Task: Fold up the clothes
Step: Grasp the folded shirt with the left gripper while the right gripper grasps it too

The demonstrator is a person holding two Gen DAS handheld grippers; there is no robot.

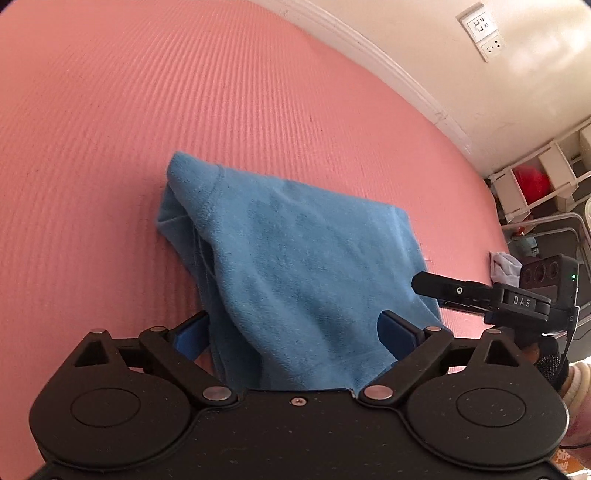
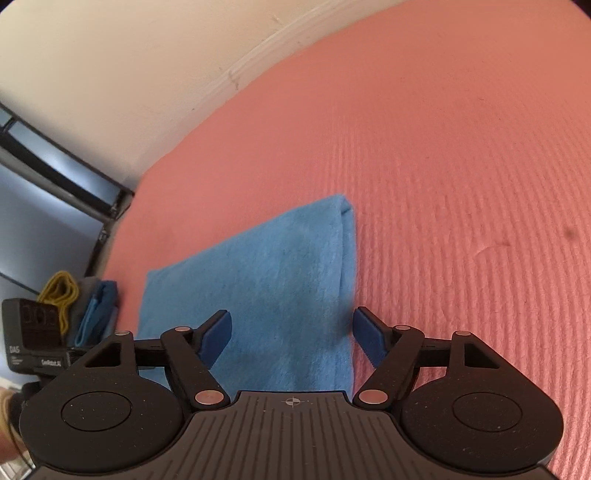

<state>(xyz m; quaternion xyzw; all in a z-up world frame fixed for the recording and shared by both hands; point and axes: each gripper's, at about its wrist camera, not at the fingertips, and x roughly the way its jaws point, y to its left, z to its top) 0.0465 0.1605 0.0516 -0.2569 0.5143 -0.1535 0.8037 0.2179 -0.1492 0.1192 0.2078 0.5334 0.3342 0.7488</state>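
A blue fleece cloth (image 1: pixel 295 258) lies folded on the pink ribbed mat (image 1: pixel 147 110). Its left edge is bunched and a little raised. My left gripper (image 1: pixel 295 334) stands open over the near end of the cloth, and its blue pads (image 1: pixel 192 338) flank the cloth without pressing on it. In the right wrist view the same cloth (image 2: pixel 266 273) shows a straight right edge. My right gripper (image 2: pixel 291 338) is open above its near right corner, the pads (image 2: pixel 369 341) apart from the fabric. One black finger (image 1: pixel 443 290) of the right gripper reaches in at the cloth's right edge.
A white wall with a baseboard (image 1: pixel 406 81) and sockets (image 1: pixel 484 31) borders the mat. A white shelf (image 1: pixel 535 181) holding something red stands at the right. Beside the mat's left edge lies a pile of cloths with a yellow cord (image 2: pixel 62 295).
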